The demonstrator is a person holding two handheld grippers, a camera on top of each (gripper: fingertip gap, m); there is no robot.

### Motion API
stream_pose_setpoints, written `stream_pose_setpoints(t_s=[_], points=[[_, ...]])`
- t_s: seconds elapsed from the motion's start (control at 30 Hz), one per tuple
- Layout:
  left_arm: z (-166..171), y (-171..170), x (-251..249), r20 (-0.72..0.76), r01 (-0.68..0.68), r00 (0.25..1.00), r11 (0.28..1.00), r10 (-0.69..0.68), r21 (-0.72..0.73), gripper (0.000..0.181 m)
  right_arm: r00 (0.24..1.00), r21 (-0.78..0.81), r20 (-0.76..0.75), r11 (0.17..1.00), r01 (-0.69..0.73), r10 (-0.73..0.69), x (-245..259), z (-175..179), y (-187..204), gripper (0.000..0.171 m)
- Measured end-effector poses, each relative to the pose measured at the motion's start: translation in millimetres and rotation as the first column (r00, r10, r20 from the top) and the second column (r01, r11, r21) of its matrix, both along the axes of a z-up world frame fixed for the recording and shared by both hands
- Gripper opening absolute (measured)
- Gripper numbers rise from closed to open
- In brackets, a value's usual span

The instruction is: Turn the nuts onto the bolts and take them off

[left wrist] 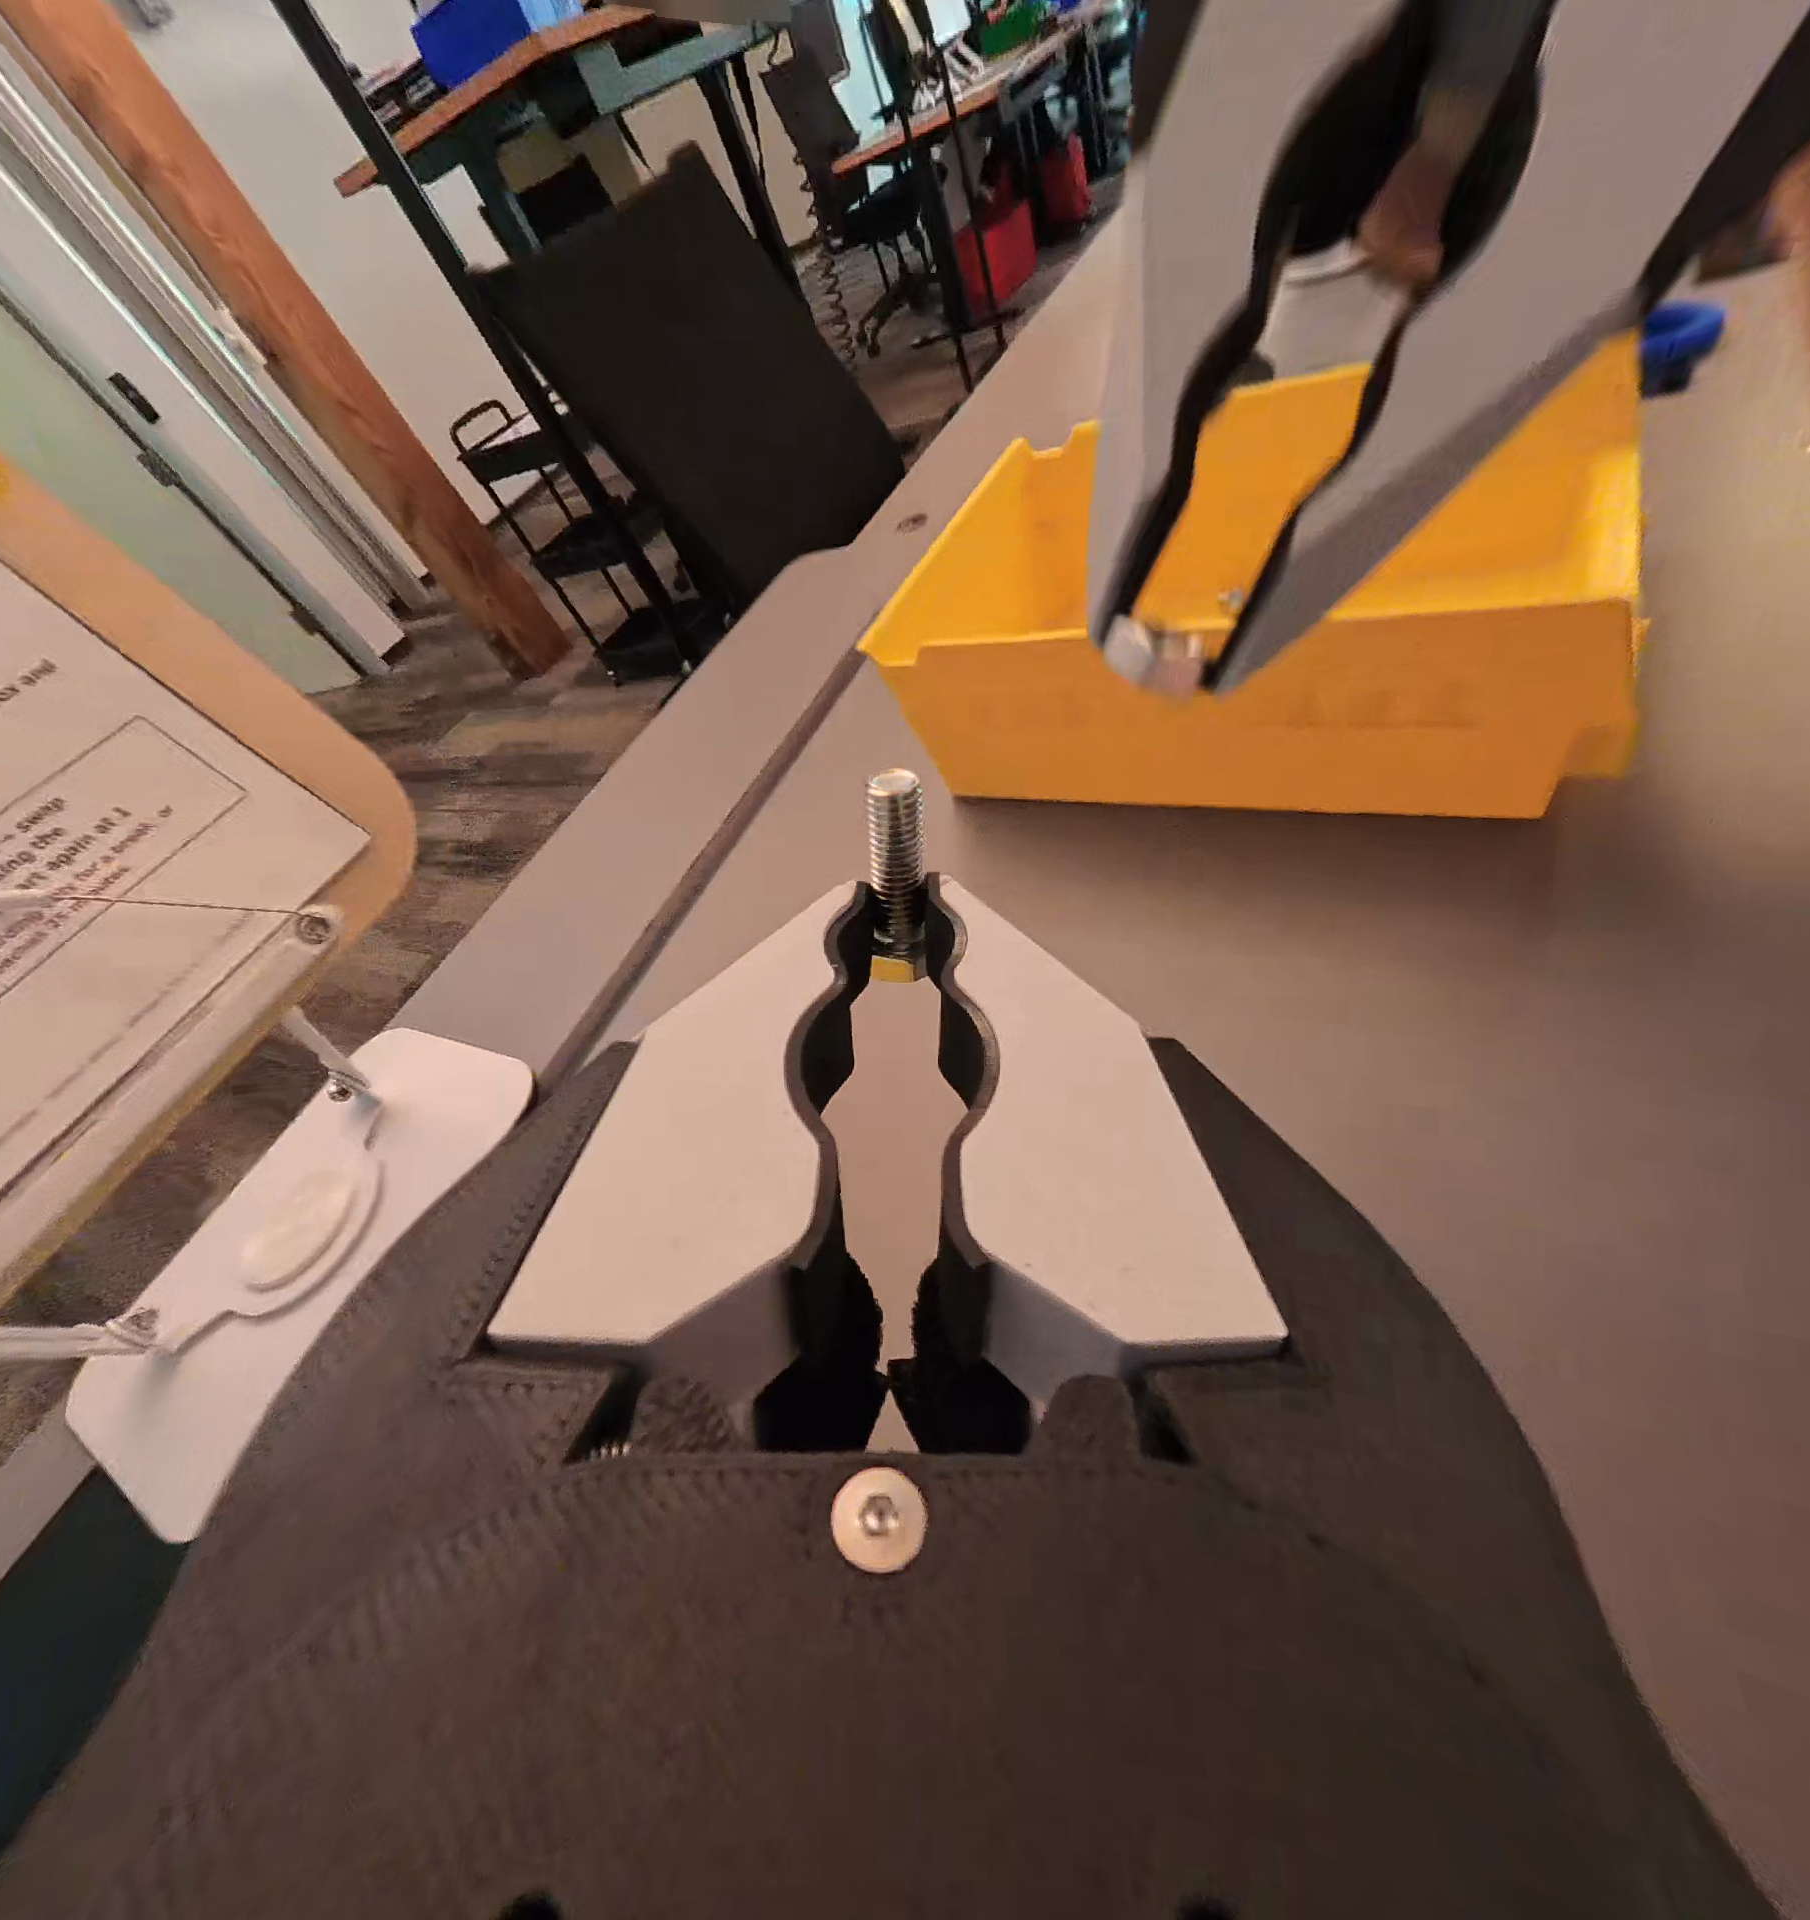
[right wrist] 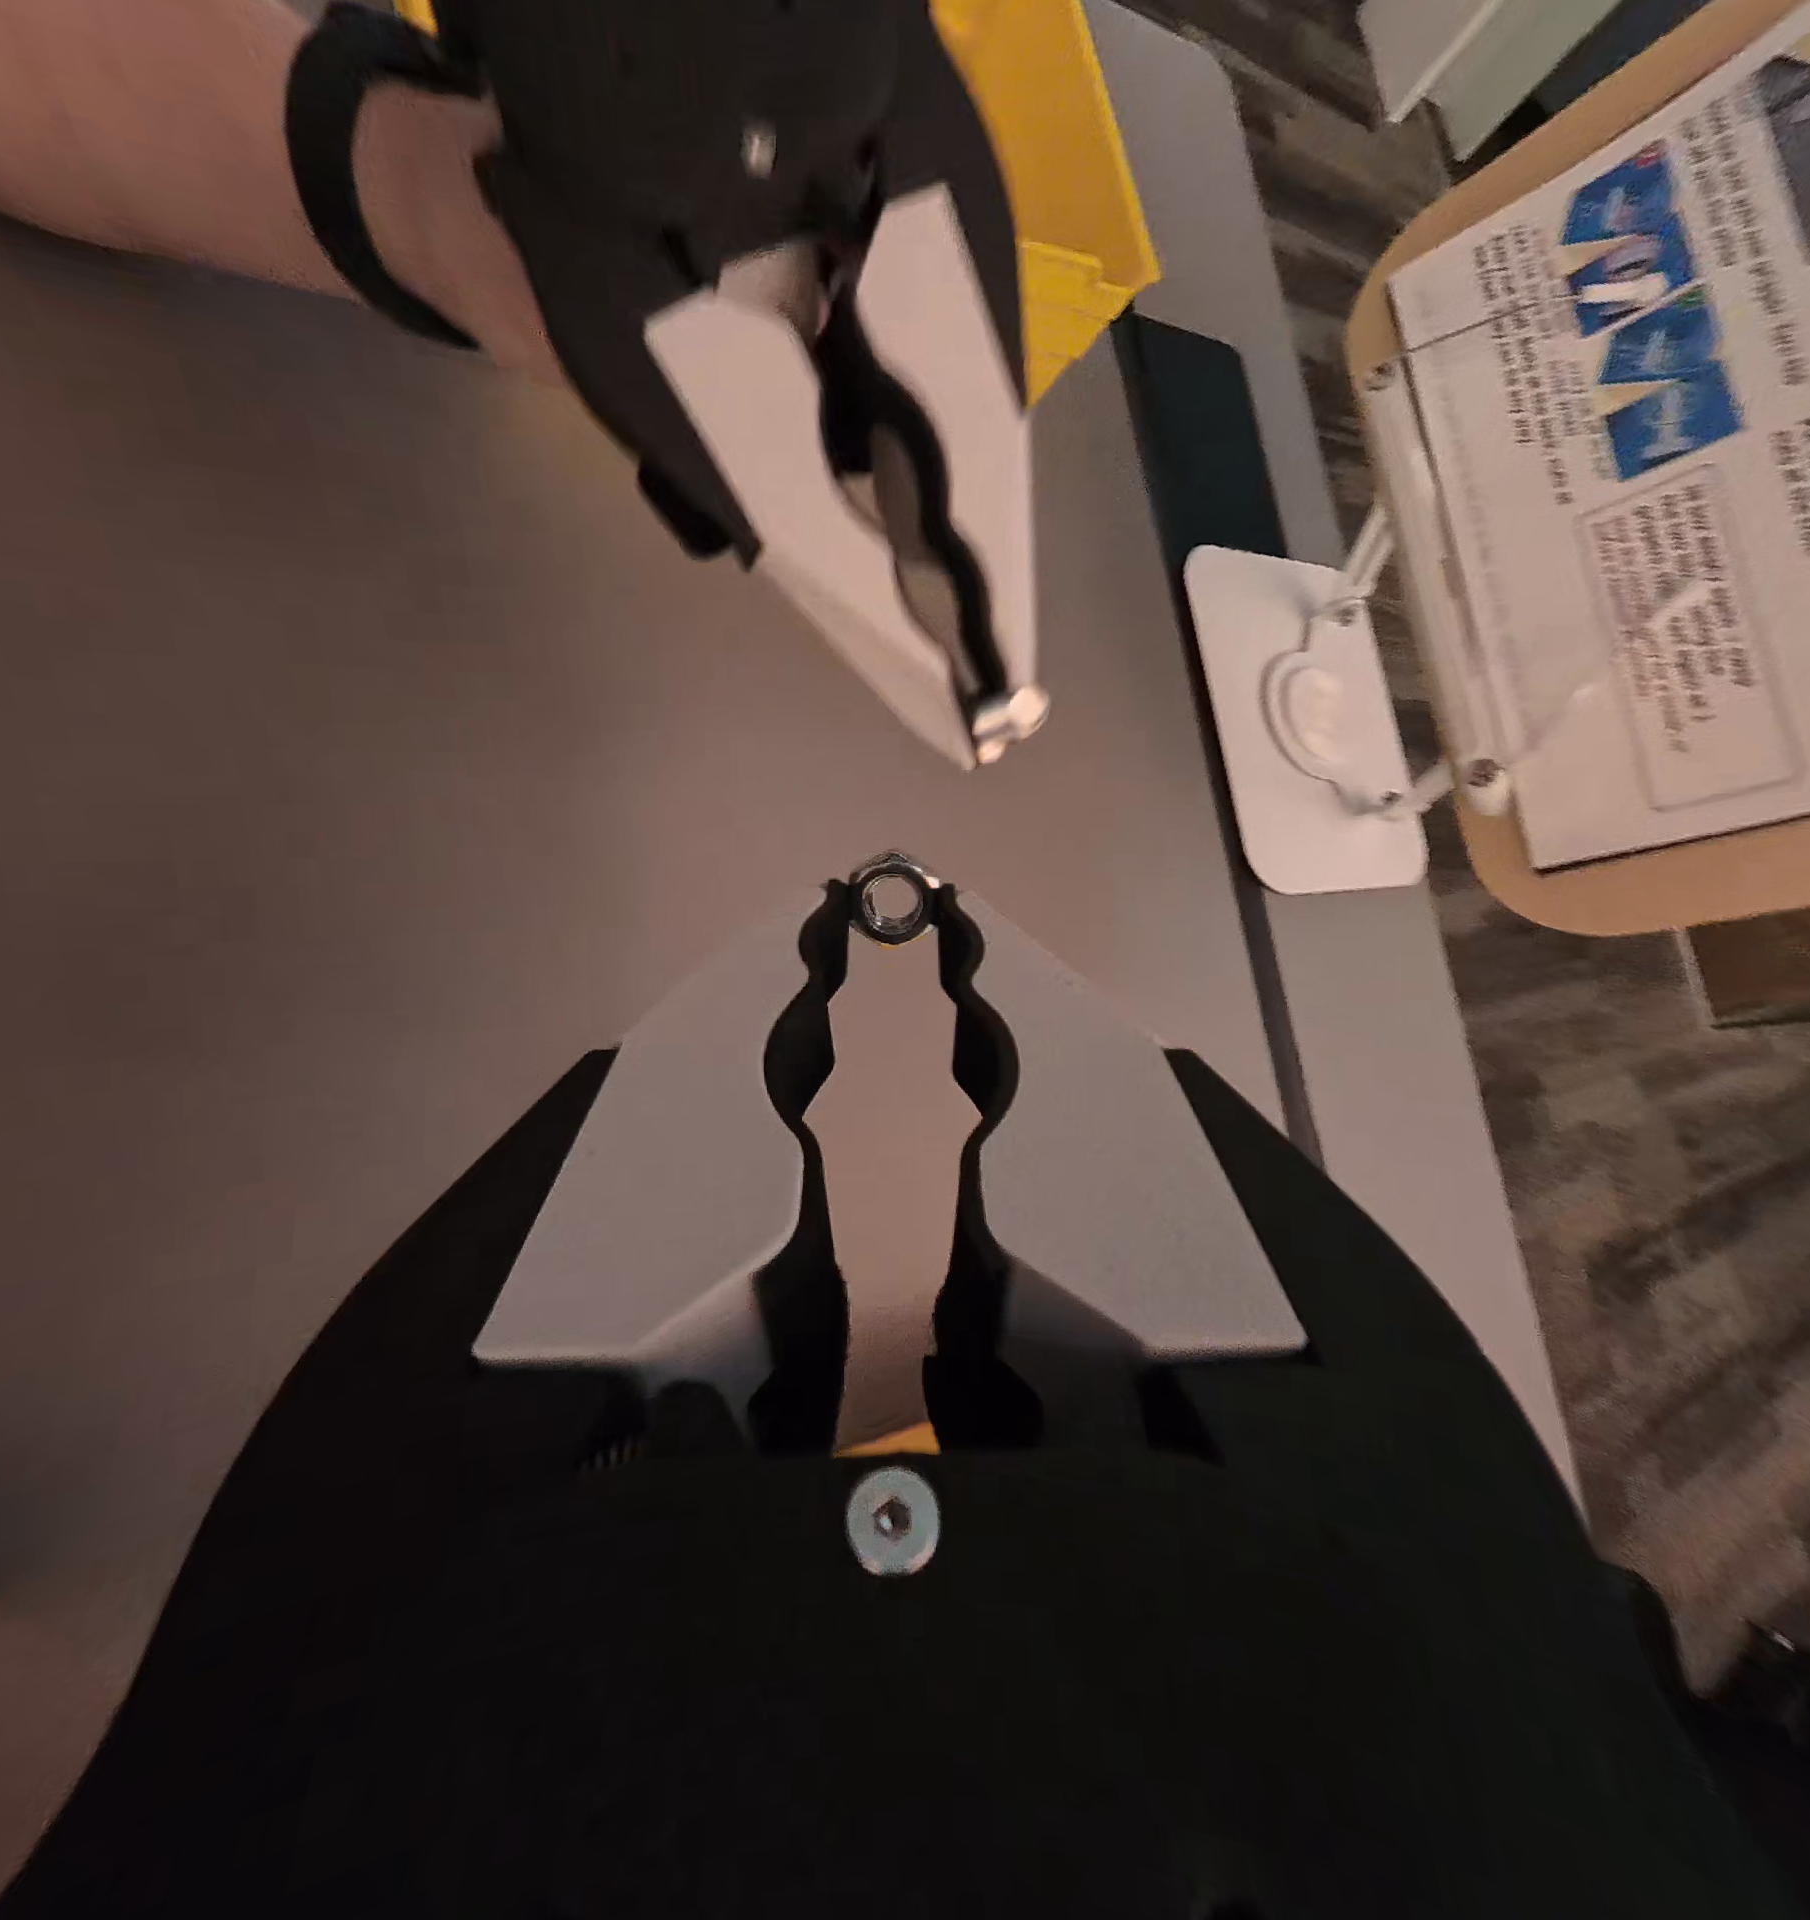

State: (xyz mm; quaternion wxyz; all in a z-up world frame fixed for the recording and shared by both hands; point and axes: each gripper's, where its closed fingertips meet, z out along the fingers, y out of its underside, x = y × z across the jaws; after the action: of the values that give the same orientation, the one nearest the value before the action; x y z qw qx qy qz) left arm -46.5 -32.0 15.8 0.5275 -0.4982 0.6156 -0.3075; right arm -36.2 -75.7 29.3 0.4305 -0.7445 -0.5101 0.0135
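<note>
My left gripper (left wrist: pixel 894 914) is shut on a silver bolt (left wrist: pixel 893 842), gripped near its head, threaded end pointing up and away. My right gripper (right wrist: pixel 888 906) is shut on a silver hex nut (right wrist: pixel 888 906), its hole facing the camera. In the left wrist view the right gripper (left wrist: pixel 1166 655) hangs above and to the right of the bolt, holding the nut (left wrist: pixel 1155 655) clear of the thread. In the right wrist view the left gripper (right wrist: pixel 994 727) and its bolt (right wrist: pixel 1010 717) sit just beyond the nut, a small gap between them.
A yellow bin (left wrist: pixel 1285 717) stands on the grey table (left wrist: pixel 1400 1039) behind the grippers, a small metal part inside. A blue object (left wrist: pixel 1678 338) lies past it. A white stand (right wrist: pixel 1296 717) with an instruction board (right wrist: pixel 1649 499) sits at the table edge.
</note>
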Motion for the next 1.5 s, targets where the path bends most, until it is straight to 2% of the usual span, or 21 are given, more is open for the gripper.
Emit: stream_pose_setpoints(t_s=[0.2,0.33,0.63,1.17,1.5], points=[[-55.4,-14.7,25.0,-0.075,0.031,0.997,0.989,-0.020,0.143,0.007,0.987,0.002,0.162,1.000,0.022,-0.022,10.0,-14.3,-3.2,0.016],[-52.1,-24.0,23.1,-0.071,0.076,0.996,0.955,-0.058,0.285,0.007,0.973,-0.051,0.230,0.998,0.028,-0.016,9.0,-29.8,-1.2,0.016],[-43.9,-29.7,17.4,-0.089,0.099,0.994,0.914,-0.069,0.393,0.007,0.957,-0.011,0.289,1.000,-0.011,0.014,-2.3,-27.1,-4.8,0.016],[-35.2,-48.3,13.1,-0.081,0.169,0.985,0.903,-0.149,0.395,0.007,0.931,0.000,0.361,0.999,-0.050,0.047,-9.7,-29.3,-12.4,0.017],[-30.8,-75.8,2.7,-0.131,0.333,0.943,0.889,-0.307,0.315,0.007,0.923,-0.002,0.364,0.991,-0.136,0.128,-22.3,-22.9,-38.7,0.017]])
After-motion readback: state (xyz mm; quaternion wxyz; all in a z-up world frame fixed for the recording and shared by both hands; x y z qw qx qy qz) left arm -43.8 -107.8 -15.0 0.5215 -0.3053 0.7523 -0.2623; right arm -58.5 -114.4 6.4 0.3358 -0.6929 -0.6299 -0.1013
